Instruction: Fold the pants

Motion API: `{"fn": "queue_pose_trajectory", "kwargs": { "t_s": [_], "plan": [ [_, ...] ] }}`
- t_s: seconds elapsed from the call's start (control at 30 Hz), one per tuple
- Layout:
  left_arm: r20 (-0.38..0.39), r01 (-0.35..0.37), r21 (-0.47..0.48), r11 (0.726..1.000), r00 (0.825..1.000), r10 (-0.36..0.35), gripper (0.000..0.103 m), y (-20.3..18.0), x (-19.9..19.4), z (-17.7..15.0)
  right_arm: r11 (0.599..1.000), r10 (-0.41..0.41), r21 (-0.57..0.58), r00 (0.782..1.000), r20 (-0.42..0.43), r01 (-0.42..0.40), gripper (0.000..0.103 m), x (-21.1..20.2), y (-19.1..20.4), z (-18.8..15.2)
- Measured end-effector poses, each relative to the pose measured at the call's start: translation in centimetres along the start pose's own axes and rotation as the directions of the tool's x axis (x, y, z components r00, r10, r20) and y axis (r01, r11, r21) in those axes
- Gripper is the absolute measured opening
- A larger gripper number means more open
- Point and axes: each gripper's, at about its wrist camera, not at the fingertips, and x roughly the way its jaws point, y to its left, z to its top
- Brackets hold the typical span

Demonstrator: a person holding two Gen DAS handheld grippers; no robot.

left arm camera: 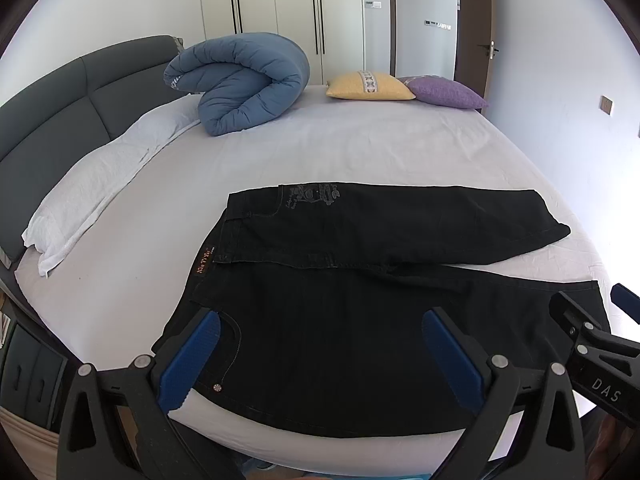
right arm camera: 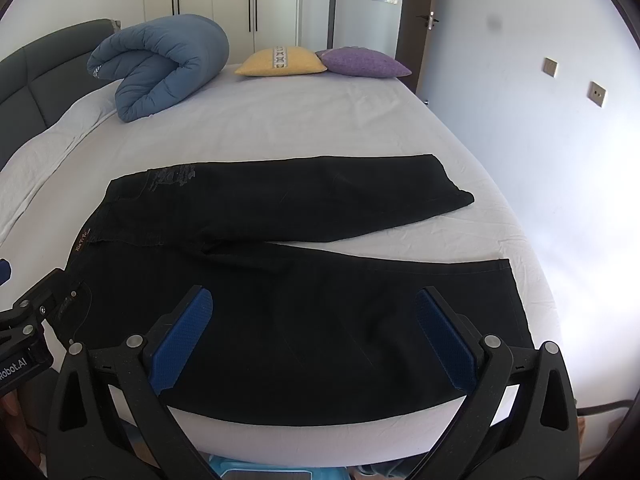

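Both tools gape wide, holding nothing: the left tool (left arm camera: 320,332) over the waist end, the right tool (right arm camera: 314,312) over the near leg of the black pants (right arm camera: 280,300), spread flat along the bed's (right arm camera: 320,120) near edge. At the far edge lie a rolled blue quilt (right arm camera: 160,64), a yellow pillow (right arm camera: 280,63) and a purple pillow (right arm camera: 360,62).

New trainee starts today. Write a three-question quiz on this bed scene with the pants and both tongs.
1. True or false: the black pants lie spread flat on the bed, legs apart.
2. Which cushion is nearer the blue duvet? A) yellow cushion B) purple cushion
3. Fill in: the left tongs and right tongs are both ____.

Key: 1 true; 2 A; 3 open, holding nothing.
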Motion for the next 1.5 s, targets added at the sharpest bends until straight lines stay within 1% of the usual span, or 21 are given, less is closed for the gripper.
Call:
{"fn": "queue_pose_trajectory", "kwargs": {
  "t_s": [0.67, 1.23, 1.5],
  "plan": [
    [-0.011, 0.0, 0.001, 1.0, 1.0, 0.0, 0.103, -0.3, 0.3, -0.7, 1.0, 0.001, -0.002, 1.0, -0.006, -0.001, 0.103, 0.3, 0.6, -0.7],
    [-0.017, 0.003, 0.001, 1.0, 1.0, -0.003, 0.103, -0.4, 0.4, -0.9, 1.0, 0.001, -0.002, 1.0, -0.009, -0.001, 0.103, 0.5, 0.5, -0.7],
    [-0.018, 0.002, 0.001, 1.0, 1.0, -0.002, 0.103, -0.4, 0.4, -0.9, 1.0, 0.003, -0.005, 1.0, -0.013, -0.003, 0.103, 0.9, 0.9, -1.4]
  ]
}}
